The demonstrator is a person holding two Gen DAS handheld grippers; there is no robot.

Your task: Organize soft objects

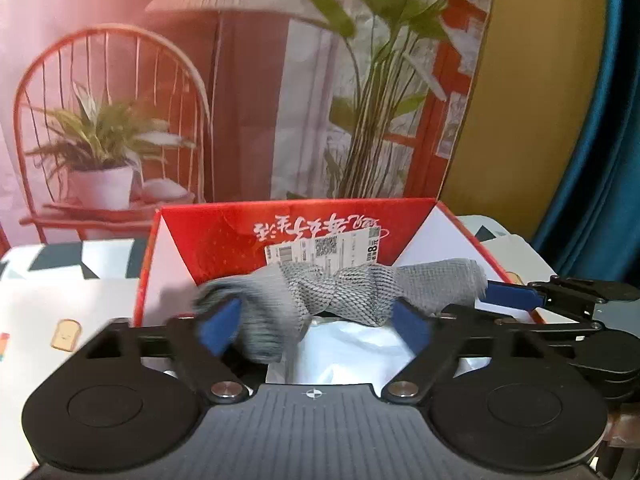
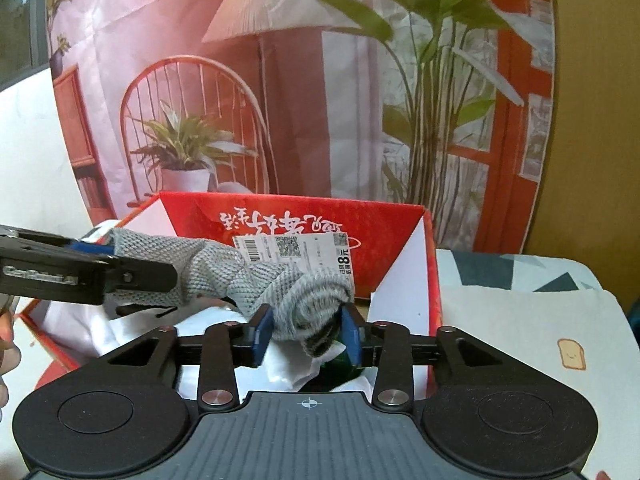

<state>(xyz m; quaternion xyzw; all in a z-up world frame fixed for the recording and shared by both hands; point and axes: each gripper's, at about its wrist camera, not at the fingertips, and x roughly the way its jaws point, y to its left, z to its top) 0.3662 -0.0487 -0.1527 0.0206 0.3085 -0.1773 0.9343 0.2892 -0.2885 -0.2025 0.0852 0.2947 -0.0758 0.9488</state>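
A twisted grey knit cloth [image 1: 340, 292] hangs across the open red cardboard box [image 1: 224, 236]. In the left wrist view my left gripper [image 1: 316, 328] is open, its blue pads wide apart. The cloth's blurred left end drapes over the left pad and nothing is pinched. A blue finger [image 1: 510, 296] of the other gripper meets the cloth's right end. In the right wrist view my right gripper [image 2: 308, 336] has the rolled end of the grey knit cloth [image 2: 316, 300] between its pads, touching both. A black finger [image 2: 132, 276] of the left gripper lies beside the far end.
The red box [image 2: 392, 232] holds crumpled white wrapping [image 2: 288, 364] and something dark green [image 2: 340, 364]. A white label [image 2: 296, 248] sticks to its back wall. The box stands on a patterned tablecloth [image 2: 520, 320] before a printed backdrop. A person's fingers [image 2: 6, 356] show at the left edge.
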